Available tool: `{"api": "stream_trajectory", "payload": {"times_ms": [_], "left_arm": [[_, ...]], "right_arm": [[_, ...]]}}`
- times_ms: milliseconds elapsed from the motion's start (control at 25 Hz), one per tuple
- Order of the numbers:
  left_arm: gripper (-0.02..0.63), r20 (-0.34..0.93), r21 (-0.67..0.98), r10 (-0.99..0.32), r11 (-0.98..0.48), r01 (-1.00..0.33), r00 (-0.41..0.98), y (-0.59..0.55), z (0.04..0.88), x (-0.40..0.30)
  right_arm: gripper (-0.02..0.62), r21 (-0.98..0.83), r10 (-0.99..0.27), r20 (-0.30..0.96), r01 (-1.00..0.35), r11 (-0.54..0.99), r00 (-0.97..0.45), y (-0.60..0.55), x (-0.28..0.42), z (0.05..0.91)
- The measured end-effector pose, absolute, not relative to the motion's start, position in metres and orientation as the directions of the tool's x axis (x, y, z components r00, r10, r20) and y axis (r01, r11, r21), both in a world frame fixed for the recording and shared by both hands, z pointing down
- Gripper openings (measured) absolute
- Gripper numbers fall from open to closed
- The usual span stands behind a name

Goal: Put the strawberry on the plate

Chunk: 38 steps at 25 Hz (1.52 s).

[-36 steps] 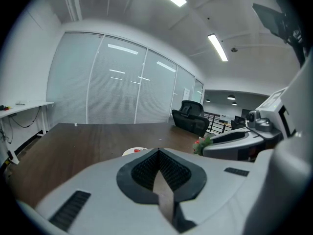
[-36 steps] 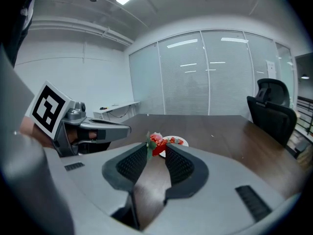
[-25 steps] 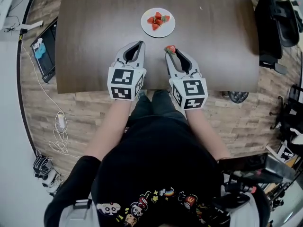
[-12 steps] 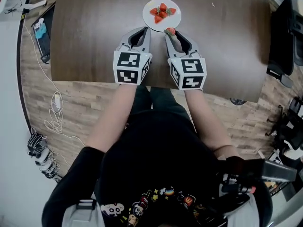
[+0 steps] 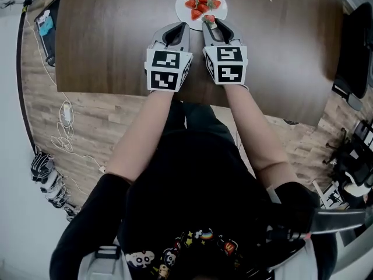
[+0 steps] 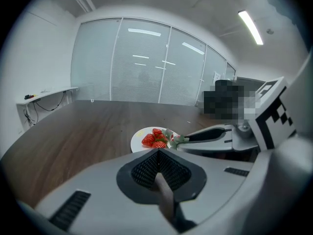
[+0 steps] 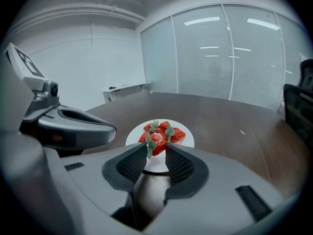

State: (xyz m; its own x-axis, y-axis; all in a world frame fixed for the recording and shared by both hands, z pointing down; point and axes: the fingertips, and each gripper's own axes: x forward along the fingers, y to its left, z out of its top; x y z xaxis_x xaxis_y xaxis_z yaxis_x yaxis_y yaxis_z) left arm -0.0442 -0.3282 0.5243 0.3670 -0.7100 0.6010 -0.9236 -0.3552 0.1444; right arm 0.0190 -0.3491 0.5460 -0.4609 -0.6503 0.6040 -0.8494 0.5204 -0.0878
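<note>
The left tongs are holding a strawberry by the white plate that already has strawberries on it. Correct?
No: the right tongs hold the strawberry, as the right gripper view shows; the left tongs are shut and empty. It is by the white plate, which already holds strawberries.

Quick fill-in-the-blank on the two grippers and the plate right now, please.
The right gripper is shut on a ____.
The left gripper holds nothing; its jaws are ____.
The plate, bearing strawberries, is ____ in colour.
Missing words: strawberry; shut; white.
</note>
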Motion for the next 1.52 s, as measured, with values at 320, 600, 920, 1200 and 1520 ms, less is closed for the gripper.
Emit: {"api": "stream_trajectory", "payload": {"times_ms": [320, 600, 920, 1200, 1520], "left_arm": [[-0.011, 0.634, 0.138, -0.695, -0.330, -0.934, 0.339, -0.330, 0.539, -0.056], [-0.011, 0.636, 0.116, -0.694, -0.346, -0.931, 0.337, -0.334, 0.539, -0.050], [-0.011, 0.637, 0.118, -0.692, -0.347, -0.930, 0.339, -0.335, 0.541, -0.050], [-0.011, 0.629, 0.131, -0.697, -0.343, -0.930, 0.345, -0.335, 0.539, -0.050], [-0.011, 0.625, 0.131, -0.699, -0.344, -0.930, 0.347, -0.333, 0.535, -0.053]], "right_arm": [[0.124, -0.072, -0.617, 0.647, -0.841, 0.536, -0.448, -0.358, 0.006, 0.565], [0.124, -0.065, -0.599, 0.662, -0.831, 0.553, -0.451, -0.360, 0.007, 0.571], [0.126, -0.066, -0.594, 0.667, -0.830, 0.554, -0.450, -0.361, 0.006, 0.576], [0.126, -0.051, -0.603, 0.655, -0.823, 0.566, -0.455, -0.360, 0.005, 0.572], [0.127, -0.026, -0.629, 0.644, -0.834, 0.552, -0.436, -0.359, 0.008, 0.567]]}}
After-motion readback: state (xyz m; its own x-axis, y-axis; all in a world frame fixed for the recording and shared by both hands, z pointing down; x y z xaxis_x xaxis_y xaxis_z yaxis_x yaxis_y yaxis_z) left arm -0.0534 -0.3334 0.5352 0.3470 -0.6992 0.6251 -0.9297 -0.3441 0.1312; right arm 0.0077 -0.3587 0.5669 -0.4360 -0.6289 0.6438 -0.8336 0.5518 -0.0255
